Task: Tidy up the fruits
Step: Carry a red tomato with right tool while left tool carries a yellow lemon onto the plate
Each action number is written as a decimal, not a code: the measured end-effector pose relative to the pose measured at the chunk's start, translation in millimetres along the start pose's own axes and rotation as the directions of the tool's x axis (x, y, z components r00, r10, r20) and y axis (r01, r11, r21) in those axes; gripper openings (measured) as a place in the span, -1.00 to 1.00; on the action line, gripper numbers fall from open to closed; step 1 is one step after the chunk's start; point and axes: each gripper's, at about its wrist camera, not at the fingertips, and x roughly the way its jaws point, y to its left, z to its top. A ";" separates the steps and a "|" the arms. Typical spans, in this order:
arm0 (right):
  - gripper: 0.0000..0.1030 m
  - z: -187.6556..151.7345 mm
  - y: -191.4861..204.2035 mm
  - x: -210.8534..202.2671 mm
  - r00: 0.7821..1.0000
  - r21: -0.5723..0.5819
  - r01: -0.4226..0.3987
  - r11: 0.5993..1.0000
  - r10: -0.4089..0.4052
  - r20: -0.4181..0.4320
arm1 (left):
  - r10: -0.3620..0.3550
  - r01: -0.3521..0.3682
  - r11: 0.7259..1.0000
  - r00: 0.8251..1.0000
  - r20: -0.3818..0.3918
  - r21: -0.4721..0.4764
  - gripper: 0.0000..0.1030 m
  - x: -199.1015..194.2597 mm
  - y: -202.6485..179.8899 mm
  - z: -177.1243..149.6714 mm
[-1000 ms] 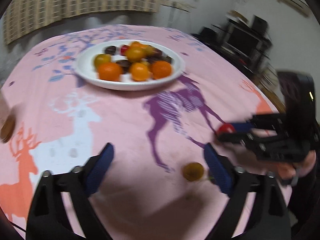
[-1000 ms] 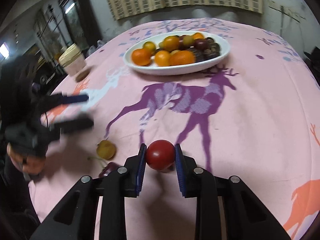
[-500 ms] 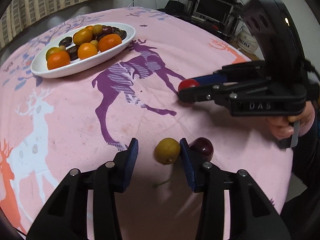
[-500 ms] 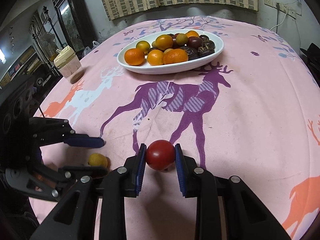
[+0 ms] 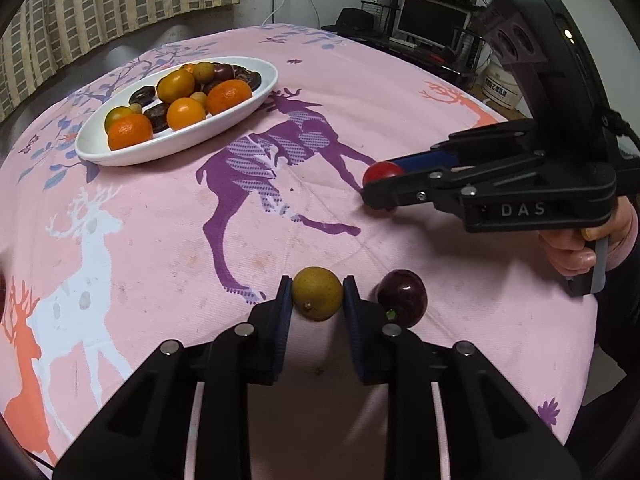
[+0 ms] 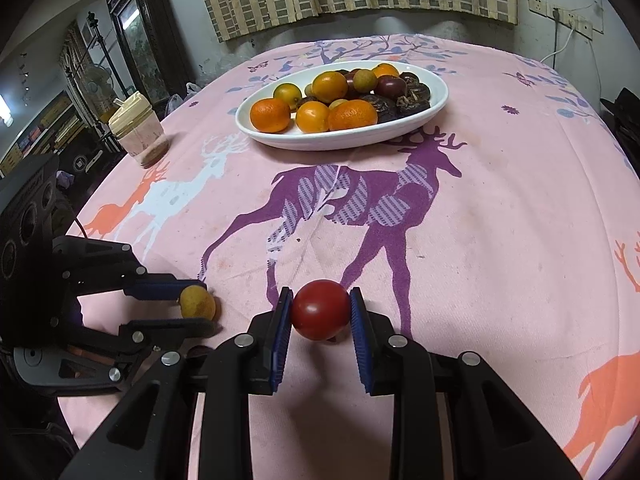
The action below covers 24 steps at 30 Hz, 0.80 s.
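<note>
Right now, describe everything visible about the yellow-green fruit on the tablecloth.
The yellow-green fruit is small, round and dull-skinned, with a dark stem dimple facing the left wrist camera. It sits on the pink tablecloth, clamped between the blue pads of the left gripper. A dark purple fruit lies just beside it.

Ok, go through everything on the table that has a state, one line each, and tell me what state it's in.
Left hand-held gripper: shut on the yellow fruit.
Right hand-held gripper: shut on the red tomato.
Dark plum: loose on the tablecloth, beside the left hand-held gripper.
White dish: upright, filled with oranges and dark fruit.
Jar: upright, lid on.
</note>
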 end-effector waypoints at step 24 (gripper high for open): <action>0.11 110.7 -20.2 16.0 0.955 0.019 0.021 1.000 -0.026 0.296 | 0.189 -0.110 0.926 0.963 0.193 -0.362 0.74 -11.5 129.3 123.3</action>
